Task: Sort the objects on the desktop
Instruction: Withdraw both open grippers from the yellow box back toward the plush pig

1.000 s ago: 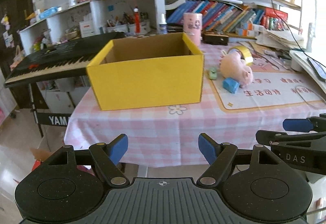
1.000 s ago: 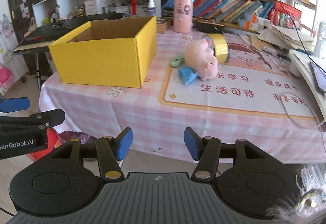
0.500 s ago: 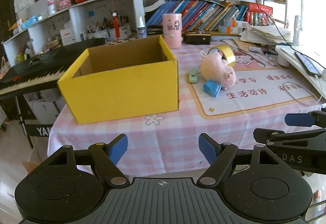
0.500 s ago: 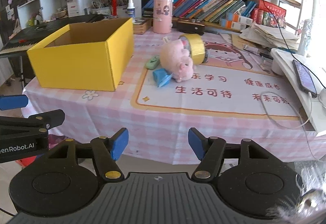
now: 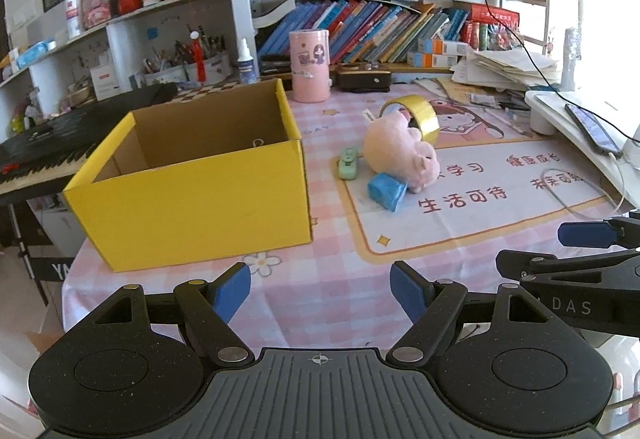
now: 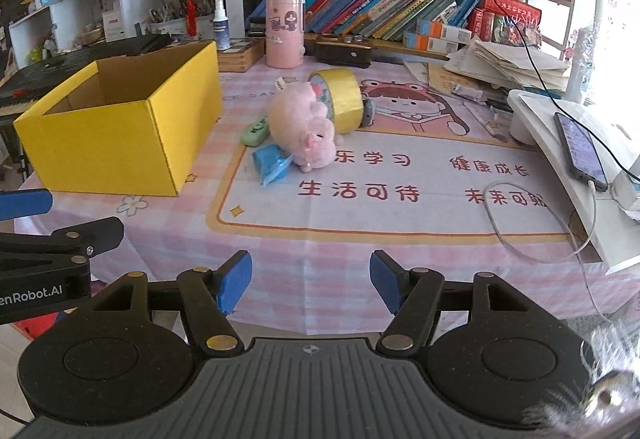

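The left gripper [image 5: 320,289] hangs over the near edge of the table [image 5: 320,271] with its blue pads spread wide and nothing between them. The right gripper [image 6: 311,285] sits beside it, likewise empty; its jaws have just been opening and now stand well apart. Ahead of the left gripper stands the yellow box [image 5: 192,195], open at the top, its brown cardboard inside showing bare walls; the floor of it is mostly hidden, and no object can be made out in it. To the right of the box, on the printed mat [image 6: 400,195], the things to sort lie in a tight cluster: a pink plush pig [image 6: 302,131] on its side, a roll of yellow tape [image 6: 340,99] standing on edge against the back of the pig, a small green object [image 6: 256,131] just beside it towards the box, and a blue piece [image 6: 272,163] touching the front of the pig. Farther back a pink canister [image 6: 285,31] stands upright near the bookshelf [image 6: 400,11].
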`<action>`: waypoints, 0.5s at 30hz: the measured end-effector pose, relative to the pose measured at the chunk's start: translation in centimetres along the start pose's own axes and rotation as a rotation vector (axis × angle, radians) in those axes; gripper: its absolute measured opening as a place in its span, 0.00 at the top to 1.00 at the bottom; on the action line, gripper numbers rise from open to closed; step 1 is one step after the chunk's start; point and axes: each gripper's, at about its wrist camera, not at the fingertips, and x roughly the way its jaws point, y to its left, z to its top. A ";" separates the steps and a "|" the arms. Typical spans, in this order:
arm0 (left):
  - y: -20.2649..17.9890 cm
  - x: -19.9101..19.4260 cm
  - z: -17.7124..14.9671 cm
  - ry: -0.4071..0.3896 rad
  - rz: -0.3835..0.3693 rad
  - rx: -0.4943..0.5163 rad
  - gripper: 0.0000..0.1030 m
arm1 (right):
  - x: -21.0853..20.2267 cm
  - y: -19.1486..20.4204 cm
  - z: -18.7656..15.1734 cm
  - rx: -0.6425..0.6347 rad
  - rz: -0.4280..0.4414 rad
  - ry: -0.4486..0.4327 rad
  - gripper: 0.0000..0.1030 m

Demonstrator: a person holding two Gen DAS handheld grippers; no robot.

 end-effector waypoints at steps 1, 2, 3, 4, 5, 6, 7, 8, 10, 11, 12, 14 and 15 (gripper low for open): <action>-0.2 0.2 0.1 0.001 -0.003 0.002 0.23 | 0.1 -0.2 0.1 0.001 -0.001 0.000 0.38; -0.4 0.5 0.3 0.004 -0.008 0.006 0.23 | 0.2 -0.4 0.1 0.004 -0.003 0.000 0.38; -0.7 0.7 0.4 0.006 -0.011 0.009 0.23 | 0.4 -0.7 0.2 0.007 -0.005 0.000 0.38; -0.9 1.0 0.5 0.009 -0.016 0.015 0.23 | 0.5 -1.0 0.2 0.011 -0.008 0.003 0.38; -1.2 1.2 0.6 0.012 -0.019 0.019 0.23 | 0.7 -1.3 0.3 0.017 -0.012 0.006 0.38; -1.5 1.5 0.8 0.014 -0.024 0.023 0.23 | 0.9 -1.7 0.4 0.024 -0.015 0.009 0.38; -1.7 1.7 0.9 0.015 -0.026 0.026 0.23 | 1.0 -2.0 0.5 0.029 -0.018 0.011 0.38; -1.9 1.9 1.1 0.015 -0.028 0.029 0.23 | 1.3 -2.3 0.7 0.036 -0.022 0.013 0.38; -2.3 2.4 1.4 0.016 -0.030 0.032 0.23 | 1.6 -3.0 0.9 0.043 -0.026 0.016 0.38; -2.5 2.6 1.6 0.017 -0.032 0.031 0.23 | 1.9 -3.2 1.0 0.044 -0.026 0.018 0.38; -2.7 2.9 1.8 0.018 -0.034 0.030 0.23 | 2.1 -3.5 1.2 0.044 -0.026 0.020 0.38; -3.2 3.4 2.2 0.020 -0.038 0.030 0.23 | 2.6 -4.0 1.7 0.040 -0.024 0.019 0.38; -3.4 3.7 2.5 0.022 -0.039 0.031 0.23 | 2.7 -4.2 1.9 0.039 -0.022 0.017 0.38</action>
